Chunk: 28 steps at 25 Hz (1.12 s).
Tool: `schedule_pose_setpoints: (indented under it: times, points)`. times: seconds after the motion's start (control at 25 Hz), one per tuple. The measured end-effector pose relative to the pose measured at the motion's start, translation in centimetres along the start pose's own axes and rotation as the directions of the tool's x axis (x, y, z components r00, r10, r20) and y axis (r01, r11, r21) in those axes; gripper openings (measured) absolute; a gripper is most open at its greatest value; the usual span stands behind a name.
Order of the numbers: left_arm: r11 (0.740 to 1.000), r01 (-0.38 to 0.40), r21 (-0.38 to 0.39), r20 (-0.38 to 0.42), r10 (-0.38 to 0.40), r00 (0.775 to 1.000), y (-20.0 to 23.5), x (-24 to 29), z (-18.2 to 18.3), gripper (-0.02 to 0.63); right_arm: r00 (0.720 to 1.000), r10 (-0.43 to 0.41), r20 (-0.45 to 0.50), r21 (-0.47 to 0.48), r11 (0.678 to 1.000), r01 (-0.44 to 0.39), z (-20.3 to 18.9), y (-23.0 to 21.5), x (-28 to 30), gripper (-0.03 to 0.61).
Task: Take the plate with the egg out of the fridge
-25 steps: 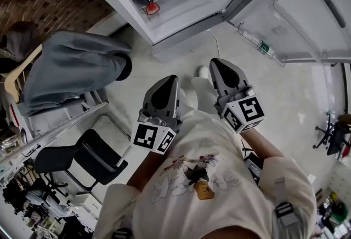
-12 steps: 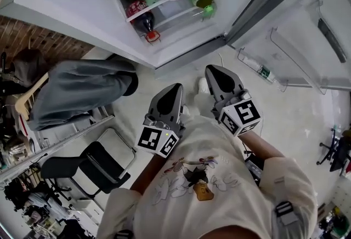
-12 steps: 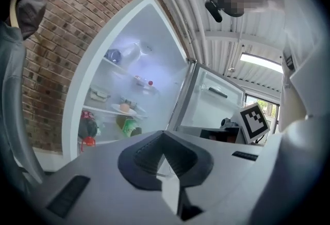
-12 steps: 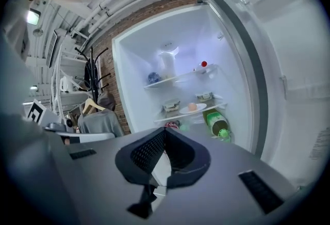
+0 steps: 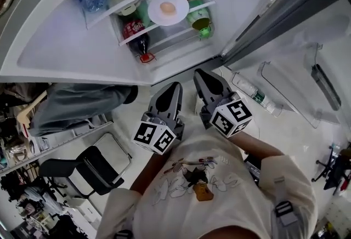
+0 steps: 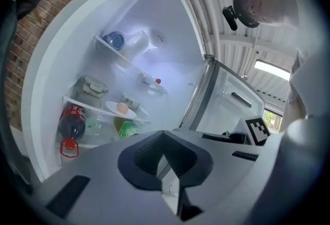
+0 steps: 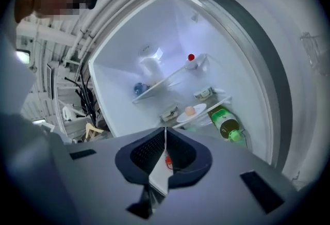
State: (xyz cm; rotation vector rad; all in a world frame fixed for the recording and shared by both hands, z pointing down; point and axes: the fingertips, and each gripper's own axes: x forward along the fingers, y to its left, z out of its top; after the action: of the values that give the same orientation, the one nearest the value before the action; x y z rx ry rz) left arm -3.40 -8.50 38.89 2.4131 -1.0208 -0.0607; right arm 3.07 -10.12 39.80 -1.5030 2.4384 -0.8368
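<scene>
Head view: high, looking steeply down over the person's chest, with the open fridge (image 5: 55, 40) farther off across the upper frame. Left gripper view: low, tilted up along its own jaws, fridge interior at left. Right gripper view: likewise, interior at centre. All three share that interior, including the plate (image 5: 180, 13).

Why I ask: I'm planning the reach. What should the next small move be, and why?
Probably lift the right hand-held gripper toward the plate and open its jaws. The fridge stands open, and the plate with the egg sits inside. Both it and the left hand-held gripper hang low outside the fridge, jaws together, empty.
</scene>
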Motion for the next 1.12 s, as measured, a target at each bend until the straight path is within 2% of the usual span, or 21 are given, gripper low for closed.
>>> schedule_pose_setpoints:
  times: [0.12,0.52,0.64,0.8,0.88,1.12]
  points:
    - [0.999,-0.021,-0.046,0.020,0.022,1.000,-0.1,1.4,0.1,-0.005,0.998,0.043,0.045,0.069,0.997,-0.046,1.2,-0.6,0.4,0.008]
    - [0.994,-0.104,-0.035,0.037,0.105,0.994,1.2,2.9,0.7,-0.005,0.994,0.083,0.073,0.196,0.976,-0.096,2.2,-2.5,3.5,0.008]
    - [0.992,-0.123,-0.041,0.046,0.125,0.991,1.5,2.8,0.8,-0.005,0.993,0.096,0.068,0.266,0.957,-0.111,2.3,-2.5,4.4,0.008]
    - [0.990,-0.128,-0.058,0.047,0.130,0.990,1.5,2.9,0.1,-0.005,0.992,0.109,0.062,0.383,0.915,-0.124,2.4,-2.8,5.2,0.008]
    - [0.990,-0.126,-0.058,0.048,0.129,0.991,1.7,2.8,0.0,-0.005,0.992,0.109,0.067,0.400,0.908,-0.127,2.5,-3.0,5.9,0.008]
    - [0.987,-0.134,-0.091,0.053,0.140,0.989,2.2,2.9,-0.3,-0.005,0.994,0.093,0.053,0.392,0.914,-0.106,2.3,-3.9,7.0,0.025]
